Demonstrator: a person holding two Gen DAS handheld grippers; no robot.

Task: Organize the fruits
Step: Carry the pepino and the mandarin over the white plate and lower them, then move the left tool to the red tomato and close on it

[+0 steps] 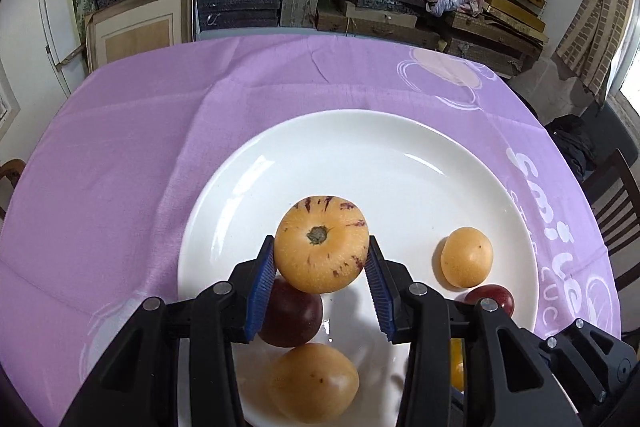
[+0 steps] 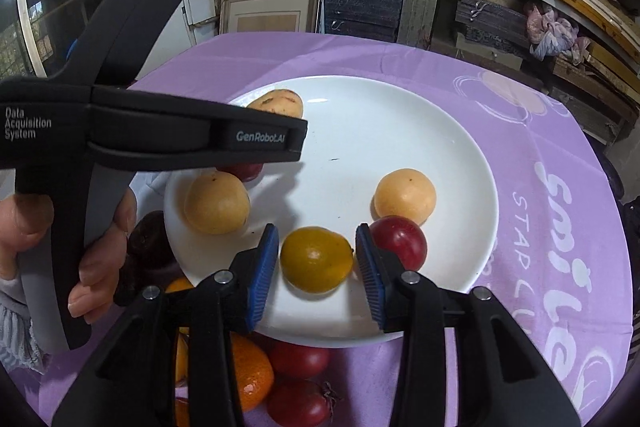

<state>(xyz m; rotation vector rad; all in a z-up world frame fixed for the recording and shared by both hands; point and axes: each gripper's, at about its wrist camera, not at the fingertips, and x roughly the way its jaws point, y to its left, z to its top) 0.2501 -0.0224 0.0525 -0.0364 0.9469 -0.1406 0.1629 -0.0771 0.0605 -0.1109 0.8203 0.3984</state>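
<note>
purple-clothed worktop (image 1: 120,147): striped melon (image 1: 321,244) is clamped by left tongs (image 1: 321,281) over plate (image 1: 360,155); right tongs (image 2: 317,269) are held apart around yellow fruit (image 2: 316,259).

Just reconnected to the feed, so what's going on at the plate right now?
A person is sorting fruit onto the white plate with two handheld grippers. The left gripper is clamped on a purple-streaked yellow fruit held above the plate. The right gripper is open around a yellow-orange fruit resting on the plate. More fruit waits on the purple cloth near the plate.
</note>
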